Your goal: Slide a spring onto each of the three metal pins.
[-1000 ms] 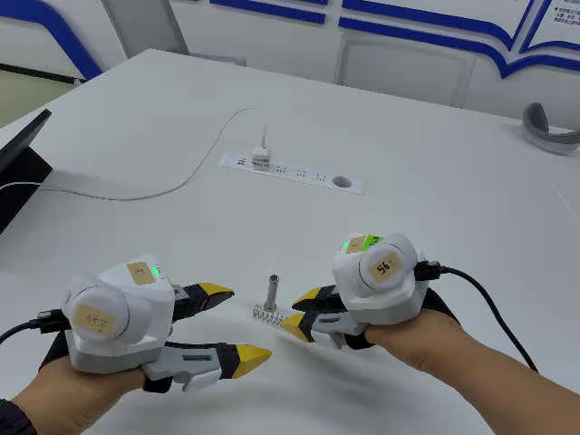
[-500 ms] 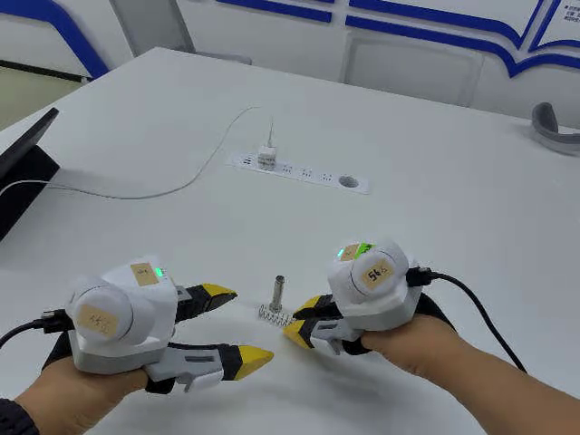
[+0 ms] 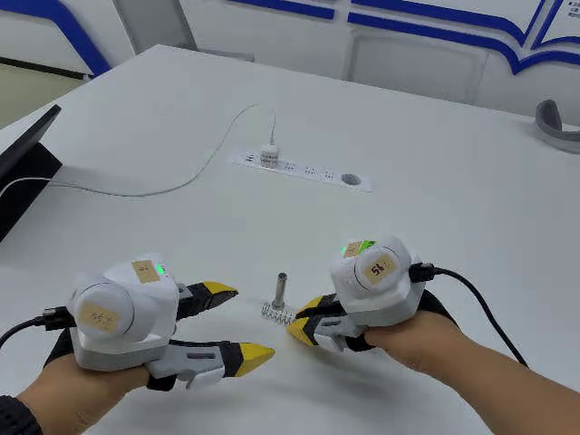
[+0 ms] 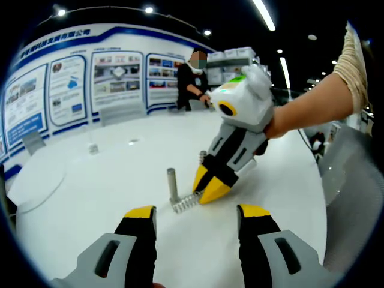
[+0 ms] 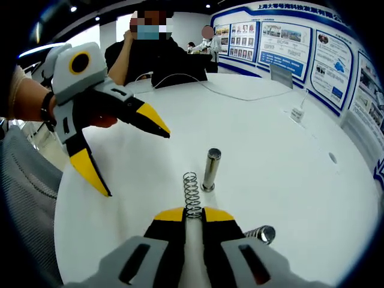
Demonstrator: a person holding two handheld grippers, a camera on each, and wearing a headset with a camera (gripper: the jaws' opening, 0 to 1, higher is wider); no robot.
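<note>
A short metal pin [image 3: 280, 288] stands upright on the white table [image 3: 435, 208]. A small spring [image 3: 275, 314] lies at its base. My right gripper [image 3: 302, 323] is shut on the near end of the spring [image 5: 192, 191], which points at the pin [image 5: 210, 169]. A second pin [image 5: 261, 233] lies on its side by the right jaws. My left gripper [image 3: 240, 323] is open and holds nothing, a little left of the pin. In the left gripper view its own tips [image 4: 198, 213] frame the spring [image 4: 186, 202], the pin [image 4: 173, 185] and the right gripper [image 4: 213, 186].
A white power strip [image 3: 299, 169] with a plug [image 3: 268, 156] and a thin cable lies further back. A dark monitor [image 3: 23, 172] stands at the left edge, and a grey curved object [image 3: 557, 122] at the far right. People stand behind the table.
The head camera has shifted slightly. The right gripper stays on the spring beside the pin, its jaws a touch closer together. The left gripper has held still.
</note>
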